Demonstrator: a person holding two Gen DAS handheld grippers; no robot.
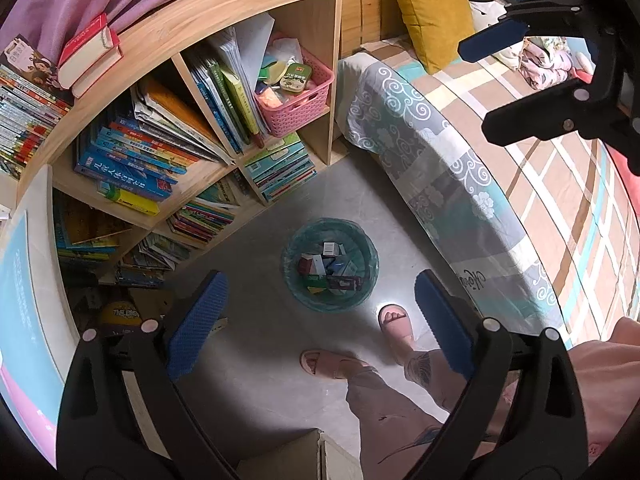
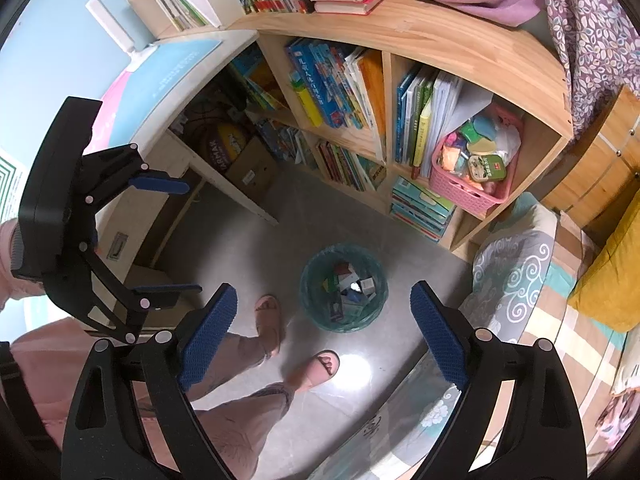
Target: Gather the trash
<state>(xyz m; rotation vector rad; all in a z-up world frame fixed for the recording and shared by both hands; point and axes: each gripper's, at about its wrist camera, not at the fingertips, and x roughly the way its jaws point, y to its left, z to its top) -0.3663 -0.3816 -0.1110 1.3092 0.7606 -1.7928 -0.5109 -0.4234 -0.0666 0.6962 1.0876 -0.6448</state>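
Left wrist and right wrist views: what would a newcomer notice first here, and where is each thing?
First comes the round bin with a teal plastic liner, standing on the grey floor and already holding small cartons and wrappers. Behind it, the curved wooden bookshelf is crowded with colourful books, with a pink plastic basket in its upper right compartment. Both tongs, left and right, are open and empty above the bin.

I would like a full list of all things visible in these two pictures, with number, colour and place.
trash bin: one, green liner, floor, holds small boxes
bookshelf: one, wood, beside bed
pink basket: one, upper shelf compartment
red books: two, stacked atop shelf
yellow pillow: one, on bed
bed: one, patterned cover
sandals: two, pink, on person's feet
left gripper: black, blue pads, open, empty
right gripper: same, open, empty
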